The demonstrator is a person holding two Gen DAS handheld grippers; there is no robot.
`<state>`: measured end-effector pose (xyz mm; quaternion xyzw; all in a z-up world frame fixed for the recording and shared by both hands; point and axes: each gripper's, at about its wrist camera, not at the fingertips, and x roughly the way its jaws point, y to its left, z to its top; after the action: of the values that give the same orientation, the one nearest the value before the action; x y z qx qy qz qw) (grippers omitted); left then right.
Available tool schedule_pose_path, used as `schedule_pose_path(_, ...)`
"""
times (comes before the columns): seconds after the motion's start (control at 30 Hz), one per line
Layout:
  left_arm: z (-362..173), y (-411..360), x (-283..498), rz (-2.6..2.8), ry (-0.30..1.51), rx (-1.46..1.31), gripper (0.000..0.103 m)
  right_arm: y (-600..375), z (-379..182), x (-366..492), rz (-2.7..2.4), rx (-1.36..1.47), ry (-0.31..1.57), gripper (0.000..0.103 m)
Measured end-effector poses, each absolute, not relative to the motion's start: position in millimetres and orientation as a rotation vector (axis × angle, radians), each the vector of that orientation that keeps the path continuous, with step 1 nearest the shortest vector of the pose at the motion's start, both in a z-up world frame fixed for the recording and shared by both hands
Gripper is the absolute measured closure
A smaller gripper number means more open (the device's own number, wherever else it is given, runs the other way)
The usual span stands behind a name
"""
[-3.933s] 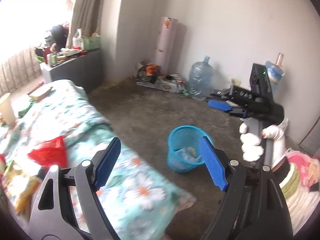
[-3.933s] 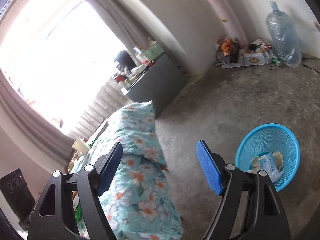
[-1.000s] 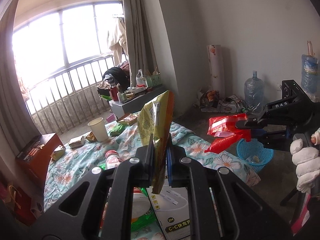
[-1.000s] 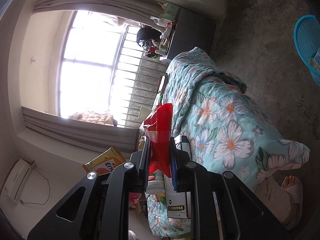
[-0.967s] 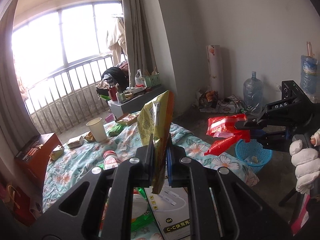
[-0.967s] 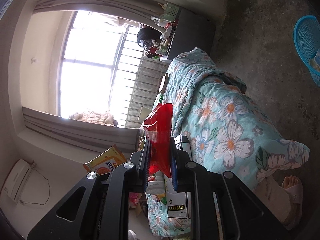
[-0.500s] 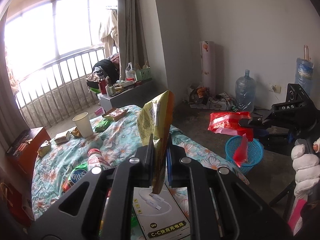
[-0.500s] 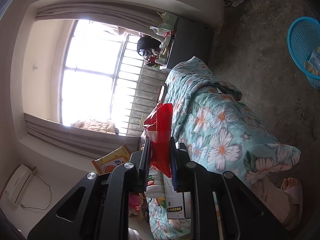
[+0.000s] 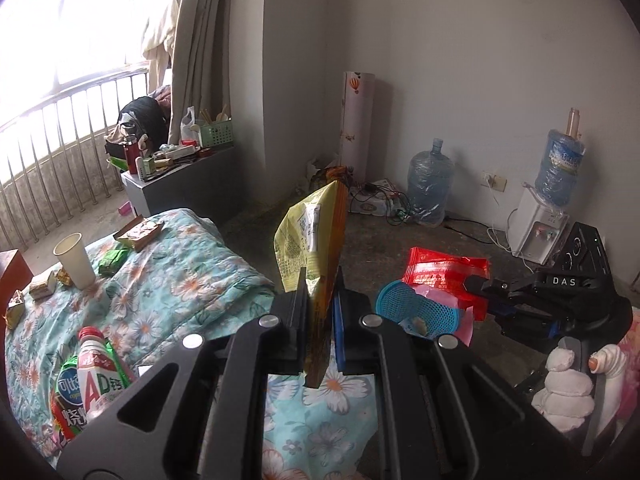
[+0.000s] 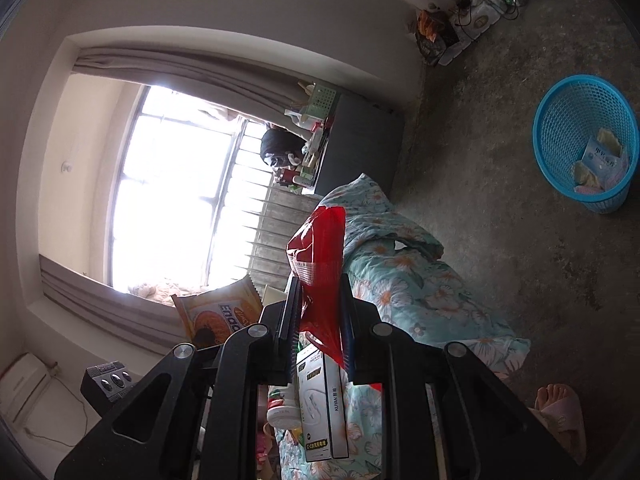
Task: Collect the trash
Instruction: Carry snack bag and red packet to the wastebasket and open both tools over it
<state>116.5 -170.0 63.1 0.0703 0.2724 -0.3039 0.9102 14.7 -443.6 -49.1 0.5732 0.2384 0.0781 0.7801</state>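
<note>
The crinkled red plastic wrapper [image 9: 446,276] is hanging clamped in the right gripper [image 9: 478,294], nearer the blue mesh basket [image 9: 416,309] on the floor; the left gripper [image 9: 318,312] is pinching a yellow snack bag [image 9: 314,240] over the bed's corner.

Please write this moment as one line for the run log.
left tool: shut on yellow snack bag | right tool: shut on red wrapper | blue basket: on floor, some trash inside

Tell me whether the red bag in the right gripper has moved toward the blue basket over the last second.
Yes. In the left wrist view the red bag, held by the right gripper, now overlaps the blue basket; a second ago it hung up and left of the basket.
</note>
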Motion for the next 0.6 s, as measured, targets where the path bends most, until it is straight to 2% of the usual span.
schedule_pose_path(0.3, 42, -260, 154, -0.815, 0.732, 0.133, 0.095, -497, -72, -12, -0.17, 1.152, 0.499, 0.085)
schedule_pose_path(0.47, 1, -329, 188, -0.964, 0.966, 0.061, 0.095, -539, -97, -25, -0.387, 1.126, 0.505, 0.085)
schedule_pose_path(0.6, -39, -383, 206, -1.001, 1.065, 0.099, 0.094, -573, -127, -22, -0.473, 1.155, 0.535, 0.085)
